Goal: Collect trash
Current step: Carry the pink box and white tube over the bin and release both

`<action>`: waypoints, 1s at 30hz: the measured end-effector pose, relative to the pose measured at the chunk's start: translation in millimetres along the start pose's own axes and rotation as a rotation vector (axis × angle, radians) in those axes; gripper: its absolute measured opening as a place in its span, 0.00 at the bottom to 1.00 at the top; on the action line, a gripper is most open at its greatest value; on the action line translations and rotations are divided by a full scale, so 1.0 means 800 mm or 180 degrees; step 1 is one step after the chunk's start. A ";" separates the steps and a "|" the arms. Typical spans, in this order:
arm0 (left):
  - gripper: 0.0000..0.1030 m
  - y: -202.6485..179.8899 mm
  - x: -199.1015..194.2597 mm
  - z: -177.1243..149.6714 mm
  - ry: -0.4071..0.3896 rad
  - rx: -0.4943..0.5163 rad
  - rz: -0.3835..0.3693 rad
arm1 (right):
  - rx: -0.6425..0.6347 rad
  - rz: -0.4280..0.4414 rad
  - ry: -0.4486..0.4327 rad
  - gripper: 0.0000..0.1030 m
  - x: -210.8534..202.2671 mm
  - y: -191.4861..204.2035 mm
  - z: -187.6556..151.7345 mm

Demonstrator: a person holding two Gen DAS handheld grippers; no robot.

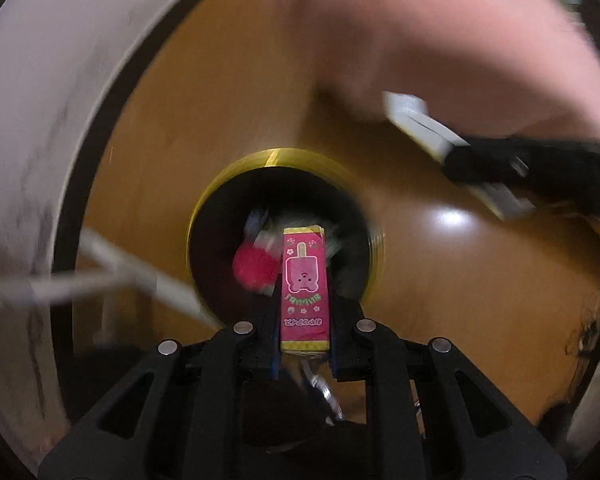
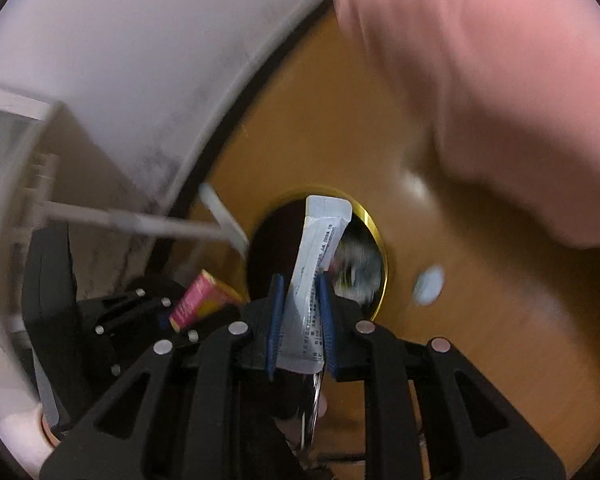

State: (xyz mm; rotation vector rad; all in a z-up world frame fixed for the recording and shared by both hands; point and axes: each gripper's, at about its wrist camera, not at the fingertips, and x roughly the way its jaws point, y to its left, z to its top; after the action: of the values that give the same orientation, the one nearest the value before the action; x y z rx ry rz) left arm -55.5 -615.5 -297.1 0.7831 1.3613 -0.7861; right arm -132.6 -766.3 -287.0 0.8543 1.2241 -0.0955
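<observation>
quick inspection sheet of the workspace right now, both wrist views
surface: glossy wood floor, glare spots on it
job's things: pink box with a popsicle print, over the bin; white packet over the same opening; bin black inside, gold rim, already holds red and pale trash
clutter: nothing seen
grippers: left gripper shut on the pink box; right gripper shut on the white packet
cables: grey-white cables cross the floor left of the bin
surroundings: white wall with dark scuffs and a dark baseboard; blurred pink fabric at upper right
</observation>
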 end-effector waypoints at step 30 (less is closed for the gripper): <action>0.93 -0.073 -0.255 -0.055 -0.1480 0.0667 -0.0895 | 0.0524 -0.1385 -0.1540 0.93 -0.230 -0.042 -0.022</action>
State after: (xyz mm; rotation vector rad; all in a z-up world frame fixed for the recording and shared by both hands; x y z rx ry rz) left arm -138.5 -602.7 -97.3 0.5262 0.9867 -1.2615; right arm -232.0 -846.5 -149.2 0.6405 0.9300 -0.7222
